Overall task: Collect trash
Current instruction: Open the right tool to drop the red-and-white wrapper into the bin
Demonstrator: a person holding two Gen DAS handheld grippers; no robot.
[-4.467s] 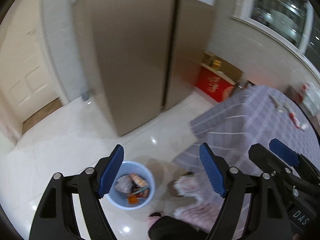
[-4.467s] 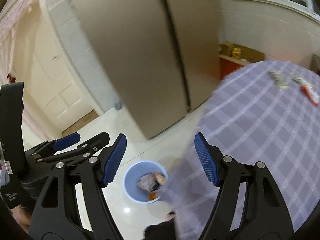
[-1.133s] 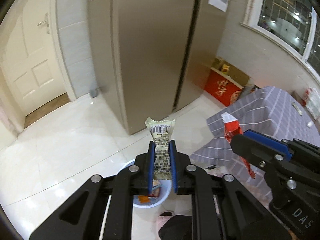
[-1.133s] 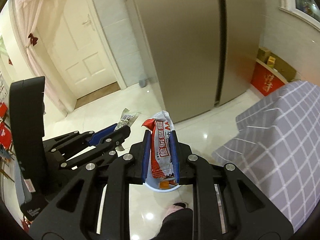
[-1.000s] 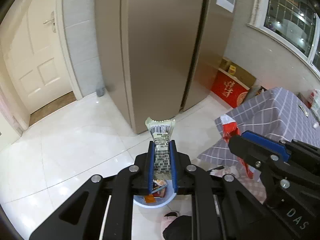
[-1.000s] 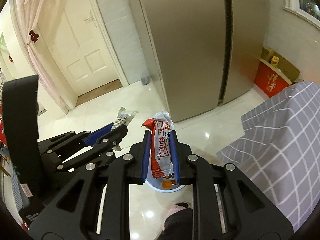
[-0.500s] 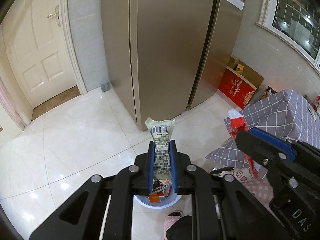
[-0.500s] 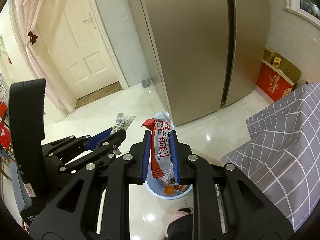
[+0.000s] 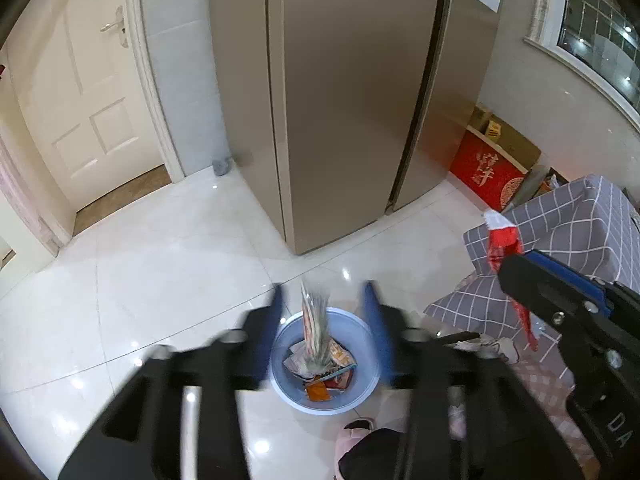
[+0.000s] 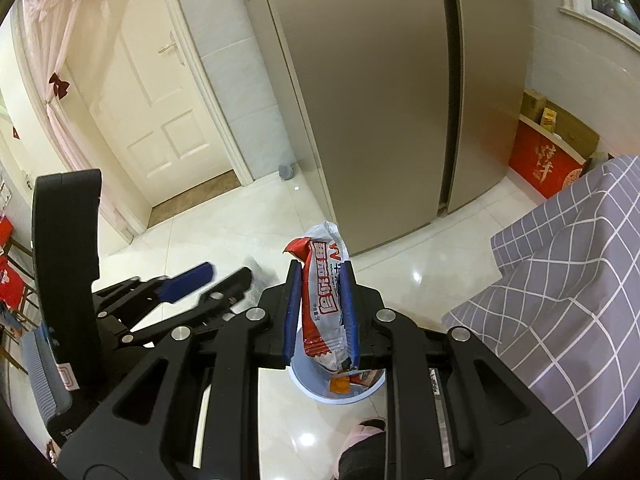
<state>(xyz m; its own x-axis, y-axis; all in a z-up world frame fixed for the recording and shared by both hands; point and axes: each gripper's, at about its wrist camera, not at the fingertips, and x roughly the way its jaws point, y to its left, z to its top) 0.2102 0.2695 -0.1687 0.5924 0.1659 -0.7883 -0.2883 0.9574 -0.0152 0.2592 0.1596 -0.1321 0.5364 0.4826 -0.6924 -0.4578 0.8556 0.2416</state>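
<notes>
My left gripper is open, its blue pads blurred with motion. A pale wrapper, also blurred, is loose between the pads and falls over the blue bin on the floor, which holds several wrappers. My right gripper is shut on a red and white snack wrapper, held upright above the same bin. The right gripper and its red wrapper also show at the right of the left wrist view. The left gripper shows at the left of the right wrist view.
A tall gold fridge stands behind the bin. A table with a grey checked cloth is to the right. A red box sits by the wall. A white door is at the left. A pink slipper is below the bin.
My left gripper has opened and let go of the pale wrapper, which now drops toward the bin. The right gripper still grips the red wrapper.
</notes>
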